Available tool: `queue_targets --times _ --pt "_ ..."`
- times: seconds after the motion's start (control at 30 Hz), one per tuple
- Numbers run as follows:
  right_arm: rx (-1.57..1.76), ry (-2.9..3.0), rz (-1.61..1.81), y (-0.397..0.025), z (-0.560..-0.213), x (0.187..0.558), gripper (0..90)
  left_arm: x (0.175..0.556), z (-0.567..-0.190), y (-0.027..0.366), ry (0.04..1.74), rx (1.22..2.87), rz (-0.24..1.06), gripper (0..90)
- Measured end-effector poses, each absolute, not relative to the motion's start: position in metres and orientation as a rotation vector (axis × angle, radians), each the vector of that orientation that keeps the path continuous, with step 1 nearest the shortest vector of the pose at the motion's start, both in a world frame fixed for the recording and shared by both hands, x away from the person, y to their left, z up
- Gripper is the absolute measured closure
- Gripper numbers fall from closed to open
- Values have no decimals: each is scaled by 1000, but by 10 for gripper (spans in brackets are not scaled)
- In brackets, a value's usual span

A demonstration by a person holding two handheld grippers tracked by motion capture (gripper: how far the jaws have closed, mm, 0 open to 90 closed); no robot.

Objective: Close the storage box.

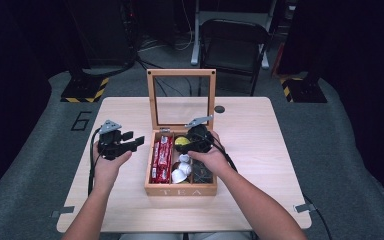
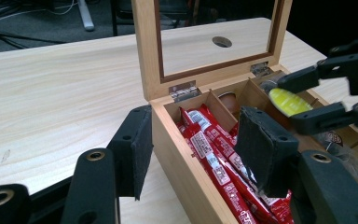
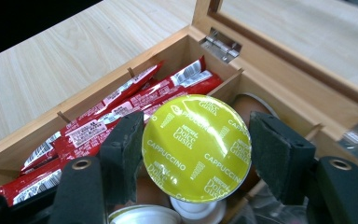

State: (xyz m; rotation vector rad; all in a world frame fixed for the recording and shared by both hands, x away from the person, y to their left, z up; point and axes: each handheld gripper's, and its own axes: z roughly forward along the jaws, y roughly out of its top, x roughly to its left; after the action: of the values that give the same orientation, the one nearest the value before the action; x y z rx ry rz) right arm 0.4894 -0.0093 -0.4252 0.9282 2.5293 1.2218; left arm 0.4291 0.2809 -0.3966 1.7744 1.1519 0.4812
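Gripping a yellow-green capsule (image 3: 196,148) by its sides between the two black pads of the right tongs (image 1: 196,141), just above the middle compartment of the wooden tea box (image 1: 180,190). Showing its foil lid to the right gripper view, printed "Dolce Gusto" and "Cappuccino", with the pads pressing against its left and right rim. Hovering clear of the white capsules (image 1: 181,172) lying lower in that same compartment, nearer the person. Appearing again in the left gripper view as a yellow disc (image 2: 289,102) pinched between the far tongs' (image 2: 299,100) thin black fingers, over the box's inner dividers.

Waiting just left of the box, over the bare tabletop (image 1: 260,150): the left tongs (image 1: 136,142), released and gaping wide, holding nothing, jaws pointing toward the box's left wall. Straddling that wall in the left gripper view, one pad (image 2: 135,156) outside the box and the other pad (image 2: 265,151) over the red packets.

Lying lengthwise in the left compartment: a stack of red stick packets (image 1: 162,159) with white labels. Standing upright at the back of the box: the glass-paned hinged lid (image 1: 181,97), fully opened. Resting in the right compartment, under the right hand (image 1: 211,159): dark, clear-wrapped items too indistinct to identify. Reading "TEA" on the box's front face.
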Motion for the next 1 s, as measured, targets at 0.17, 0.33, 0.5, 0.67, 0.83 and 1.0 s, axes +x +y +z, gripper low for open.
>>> queue_targets --times 0.17,0.33,0.5,0.67,0.83,1.0 --pt "928 2501 1219 -20 -418 489 370 429 -396 282 1155 1774 483 459" --pt "959 2471 1218 -32 -413 489 370 428 -396 283 1158 1771 487 459" --pt "991 2441 1210 -48 -408 489 370 428 -396 284 1157 1774 488 459" --pt "1016 2408 1205 -64 -404 489 370 428 -396 284 1159 1774 489 460" --pt "1052 2378 1199 -78 -401 490 370 429 -397 285 1166 1766 490 459" --pt "1055 2358 1179 -89 -400 490 370 430 -397 285 1162 1770 488 459"
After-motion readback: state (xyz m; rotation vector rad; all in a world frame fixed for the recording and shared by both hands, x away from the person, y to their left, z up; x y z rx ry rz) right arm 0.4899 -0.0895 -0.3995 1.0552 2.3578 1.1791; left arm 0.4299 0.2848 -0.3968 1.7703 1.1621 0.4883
